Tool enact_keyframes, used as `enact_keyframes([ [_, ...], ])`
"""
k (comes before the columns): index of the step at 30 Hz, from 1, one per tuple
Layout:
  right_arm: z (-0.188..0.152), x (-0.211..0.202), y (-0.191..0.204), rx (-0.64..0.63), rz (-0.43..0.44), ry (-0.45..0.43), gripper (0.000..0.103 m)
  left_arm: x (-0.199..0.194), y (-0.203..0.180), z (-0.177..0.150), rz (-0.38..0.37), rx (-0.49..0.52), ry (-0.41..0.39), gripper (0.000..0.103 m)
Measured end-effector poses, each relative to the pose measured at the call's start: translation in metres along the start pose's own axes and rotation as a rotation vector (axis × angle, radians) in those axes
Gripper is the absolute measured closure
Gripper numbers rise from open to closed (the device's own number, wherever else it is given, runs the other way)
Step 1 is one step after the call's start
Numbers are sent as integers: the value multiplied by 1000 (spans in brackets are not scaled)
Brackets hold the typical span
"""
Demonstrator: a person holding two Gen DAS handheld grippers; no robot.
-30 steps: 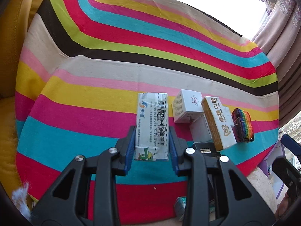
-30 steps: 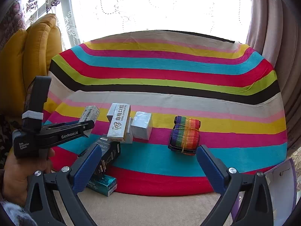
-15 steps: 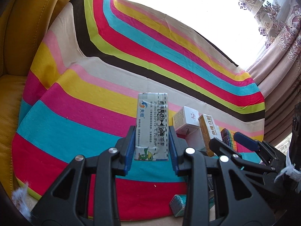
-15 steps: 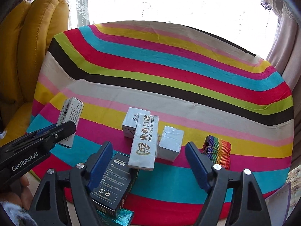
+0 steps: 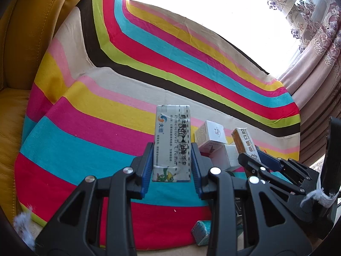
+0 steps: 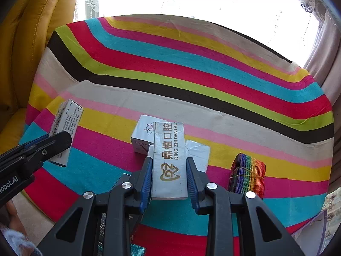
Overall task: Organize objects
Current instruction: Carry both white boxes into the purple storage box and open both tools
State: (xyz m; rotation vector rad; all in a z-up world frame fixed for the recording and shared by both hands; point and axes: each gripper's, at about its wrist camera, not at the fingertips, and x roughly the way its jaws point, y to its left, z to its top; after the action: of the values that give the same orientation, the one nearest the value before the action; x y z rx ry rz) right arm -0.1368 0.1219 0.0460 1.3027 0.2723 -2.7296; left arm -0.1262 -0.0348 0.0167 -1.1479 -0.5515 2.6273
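My left gripper is shut on a long silver cream box and holds it above the striped cloth; the box also shows at the left of the right wrist view. My right gripper is shut on the white Ding Zhi Dental box, whose orange side shows in the left wrist view. Behind it stand a small white box and a silver box. A rainbow strap roll lies to the right.
The striped cloth covers a round table. A yellow leather sofa stands at the left. A dark box and a teal box sit near the front edge. Curtains hang at the right.
My right gripper moved left from the strap roll and closed on the dental box. My left gripper kept hold of the cream box and swung left.
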Motion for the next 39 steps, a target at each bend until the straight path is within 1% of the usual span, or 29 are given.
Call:
enact_keyframes([
  [4,-9,-19,-6,10,-3,-31,71,-6,-6,0,8,23,-21,66],
  [6,-15,-27,-10,21,-9,-41,71,-10,-11,-2,-1,32,-26,66],
  [13,-40,-52,-32,61,-40,-67,71,-28,-47,-13,-36,114,-41,66],
  [16,-51,-62,-45,80,-50,-71,71,-30,-64,-23,-77,135,-7,66],
  [19,-61,-69,-57,101,-59,-69,71,-32,-84,-34,-84,192,4,66],
  [23,-76,-77,-72,128,-70,-66,71,-37,-104,-42,-91,233,16,66],
  [33,-118,-98,-119,231,-99,-48,71,-36,-153,-71,-119,333,86,66],
  [39,-146,-114,-155,303,-146,-42,71,-34,-190,-93,-155,399,138,66],
])
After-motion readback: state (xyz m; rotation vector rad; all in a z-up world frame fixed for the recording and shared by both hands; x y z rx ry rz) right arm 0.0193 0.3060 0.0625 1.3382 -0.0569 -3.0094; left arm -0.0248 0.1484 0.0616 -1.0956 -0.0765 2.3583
